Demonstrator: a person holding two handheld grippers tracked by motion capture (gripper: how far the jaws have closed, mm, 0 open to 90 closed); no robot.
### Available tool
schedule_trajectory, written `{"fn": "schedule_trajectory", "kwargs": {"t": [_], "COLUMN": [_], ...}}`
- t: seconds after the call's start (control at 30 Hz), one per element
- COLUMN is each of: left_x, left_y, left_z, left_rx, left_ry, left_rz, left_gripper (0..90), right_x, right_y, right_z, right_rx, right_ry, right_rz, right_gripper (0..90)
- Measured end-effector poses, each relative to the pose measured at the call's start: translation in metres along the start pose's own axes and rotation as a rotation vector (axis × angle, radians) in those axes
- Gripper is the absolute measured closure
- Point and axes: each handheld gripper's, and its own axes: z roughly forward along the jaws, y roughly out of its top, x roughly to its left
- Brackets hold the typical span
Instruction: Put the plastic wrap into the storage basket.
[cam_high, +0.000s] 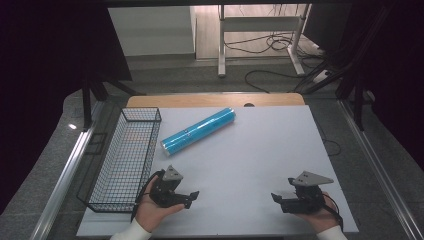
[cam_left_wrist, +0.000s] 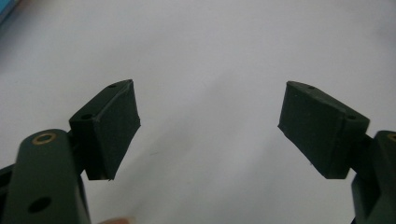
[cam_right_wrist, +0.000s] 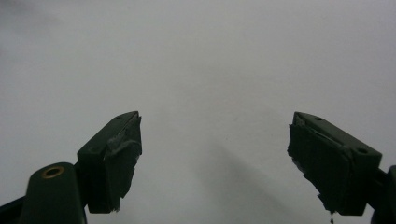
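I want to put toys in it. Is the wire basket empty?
Empty. Through the wire basket mesh you see bare bottom; the blue roll lies outside, beside it.

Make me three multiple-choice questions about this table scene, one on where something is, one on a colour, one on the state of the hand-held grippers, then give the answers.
1. Where does the black wire mesh basket stand on the white table?
A. At its left edge
B. At its right edge
C. In the middle

2. What colour is the long shiny plastic-wrapped roll?
A. Red
B. Blue
C. Yellow

3. How are the left hand-held gripper and the right hand-held gripper?
A. Both shut on the roll
B. One open, one shut
C. Both open and empty

Answers: 1 A, the high view shows the basket along the table's left side. 2 B, the roll is bright blue. 3 C, both gripper views show wide-apart jaws with bare table between them.
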Motion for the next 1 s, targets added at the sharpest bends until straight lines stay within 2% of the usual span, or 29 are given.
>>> {"fn": "schedule_trajectory", "kwargs": {"t": [0.37,0.6,0.87,1.0], "left_x": [-0.001,-0.002,-0.009,-0.013], "left_y": [0.0,0.0,0.006,0.012], "left_z": [-0.001,-0.001,-0.003,-0.002], "left_rx": [-0.001,0.001,-0.006,-0.002], "left_ry": [-0.003,-0.006,-0.016,-0.044], "left_rz": [0.004,0.008,0.029,0.056], "left_gripper": [20.8,20.9,21.0,20.8], "right_x": [0.0,0.002,0.002,0.002], "right_y": [0.0,0.0,0.001,0.001], "right_z": [0.003,0.004,0.004,0.005], "right_rx": [0.007,0.016,0.017,0.018], "right_ry": [0.005,0.008,0.005,0.006], "right_rz": [0.004,-0.016,-0.012,-0.011], "right_gripper": [17.2,16.8,16.7,16.7]}}
